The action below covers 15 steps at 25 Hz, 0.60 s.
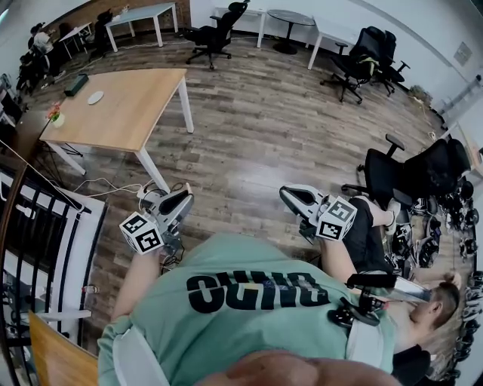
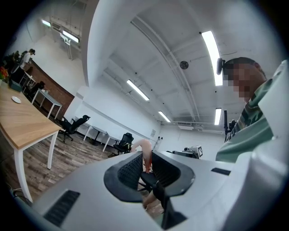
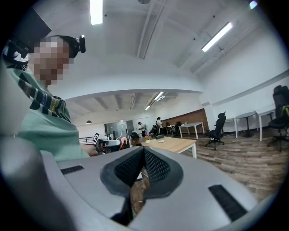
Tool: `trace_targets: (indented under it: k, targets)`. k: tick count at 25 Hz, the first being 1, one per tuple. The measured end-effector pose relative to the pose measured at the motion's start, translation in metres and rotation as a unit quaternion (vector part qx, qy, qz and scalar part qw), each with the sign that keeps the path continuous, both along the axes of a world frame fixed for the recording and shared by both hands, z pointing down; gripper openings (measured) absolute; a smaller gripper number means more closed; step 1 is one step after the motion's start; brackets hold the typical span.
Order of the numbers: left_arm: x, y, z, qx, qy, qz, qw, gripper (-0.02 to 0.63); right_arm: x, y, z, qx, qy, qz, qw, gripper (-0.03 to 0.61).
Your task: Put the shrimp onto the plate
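A pink curved shrimp (image 2: 142, 146) with an orange stripe sticks up from between the jaws of my left gripper (image 2: 145, 158), which is shut on it. In the head view that left gripper (image 1: 182, 199) is held at waist height over the wood floor, and the shrimp does not show there. My right gripper (image 1: 286, 194) hangs level with it to the right. Its jaws meet at the tips with nothing between them (image 3: 143, 151). The white plate (image 1: 95, 97) lies on a wooden table (image 1: 132, 113) ahead to the left, far from both grippers. It also shows as plate (image 2: 16, 99) and plate (image 3: 160, 141).
I stand on wood flooring in an office. A black railing (image 1: 34, 226) is at my left and a second person (image 1: 423, 317) sits low at my right. Black office chairs (image 1: 215, 34) and white tables (image 1: 143, 15) line the far walls. A flower pot (image 1: 56, 114) stands on the wooden table.
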<state>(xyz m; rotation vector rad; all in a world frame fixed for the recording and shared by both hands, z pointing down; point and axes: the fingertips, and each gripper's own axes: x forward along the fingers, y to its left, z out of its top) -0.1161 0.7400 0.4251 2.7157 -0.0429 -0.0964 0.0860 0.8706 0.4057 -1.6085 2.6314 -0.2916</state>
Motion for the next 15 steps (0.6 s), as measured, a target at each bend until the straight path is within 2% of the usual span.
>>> trace_targets:
  k: [7, 15]
  targets:
    - [0.014, -0.013, 0.001, -0.005, -0.008, 0.021, 0.9997, 0.064, 0.010, -0.006, 0.010, -0.012, -0.016, 0.022, 1.000, 0.006]
    - [0.031, -0.048, 0.006, -0.015, 0.004, 0.057, 0.9982, 0.064, 0.015, -0.029, 0.011, -0.025, -0.009, 0.055, 0.998, 0.006]
